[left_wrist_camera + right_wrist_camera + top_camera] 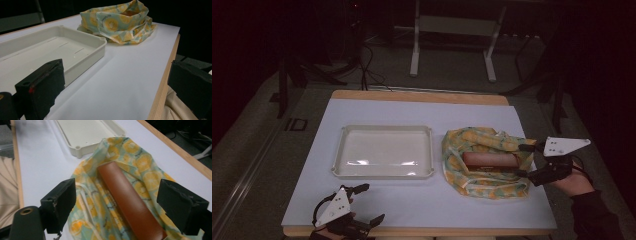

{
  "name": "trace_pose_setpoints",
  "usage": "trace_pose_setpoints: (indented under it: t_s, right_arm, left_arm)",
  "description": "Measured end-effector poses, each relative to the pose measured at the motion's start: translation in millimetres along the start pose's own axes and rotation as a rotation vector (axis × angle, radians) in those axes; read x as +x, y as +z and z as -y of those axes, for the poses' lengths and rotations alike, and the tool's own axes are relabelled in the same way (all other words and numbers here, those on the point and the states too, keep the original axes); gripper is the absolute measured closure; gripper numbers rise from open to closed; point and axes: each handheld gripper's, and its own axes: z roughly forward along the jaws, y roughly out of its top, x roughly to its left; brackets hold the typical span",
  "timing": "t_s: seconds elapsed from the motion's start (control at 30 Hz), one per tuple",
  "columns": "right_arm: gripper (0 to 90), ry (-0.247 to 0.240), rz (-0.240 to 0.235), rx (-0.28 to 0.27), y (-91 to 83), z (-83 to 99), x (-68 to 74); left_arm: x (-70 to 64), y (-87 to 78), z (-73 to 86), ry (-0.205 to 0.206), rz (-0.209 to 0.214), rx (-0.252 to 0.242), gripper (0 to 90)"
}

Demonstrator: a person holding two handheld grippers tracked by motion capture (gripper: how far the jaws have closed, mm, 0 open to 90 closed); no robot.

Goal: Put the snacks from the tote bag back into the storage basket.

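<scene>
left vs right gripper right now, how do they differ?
The left gripper sits at the near edge of the white table, over bare surface; the right gripper is at the yellow lemon-print cloth bag. The left gripper has nothing between its jaws; the right gripper's jaws straddle the brown oblong case lying in the bag, not closed on it. Both are open, each with a grey three-cornered plate on top.

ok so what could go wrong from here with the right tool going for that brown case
The right tool is open around the end of the brown case, which lies in the folds of the patterned cloth. Closing could pinch cloth along with the case and drag the whole bundle. The case looks smooth and long, so an end grip might slip or let it tilt. The tray sits close beside the cloth and could get nudged.
</scene>
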Motion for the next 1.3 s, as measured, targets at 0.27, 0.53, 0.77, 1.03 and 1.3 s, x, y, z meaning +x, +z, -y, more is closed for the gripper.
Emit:
trace_pose_setpoints:
  t_s: [0.27, 0.53, 0.77, 1.03, 1.3]
  right_arm:
    - [22.0, -0.076, 0.016, 0.033, 4.6, -5.4, -11.2]
    - [24.0, -0.099, 0.006, 0.075, 15.2, -8.2, -20.2]
    - [27.9, -0.117, -0.032, 0.123, 34.1, -9.7, -34.3]
    - [28.3, -0.121, -0.076, 0.215, 56.6, 0.5, -46.5]
    - [28.2, -0.153, -0.091, 0.353, 77.2, 8.6, -51.2]
  left_arm:
    - [0.3, 0.2, 0.2, -0.001, 0.003, 0.001, 1.3]
    - [0.4, 0.2, 0.6, -0.002, 0.005, 0.000, 1.3]
    - [0.4, 0.3, 1.1, -0.001, 0.008, 0.005, 1.3]
    - [0.7, -0.1, 1.9, -0.005, 0.008, 0.006, 1.3]
    - [1.4, -0.2, 2.2, -0.007, -0.002, 0.008, 1.3]
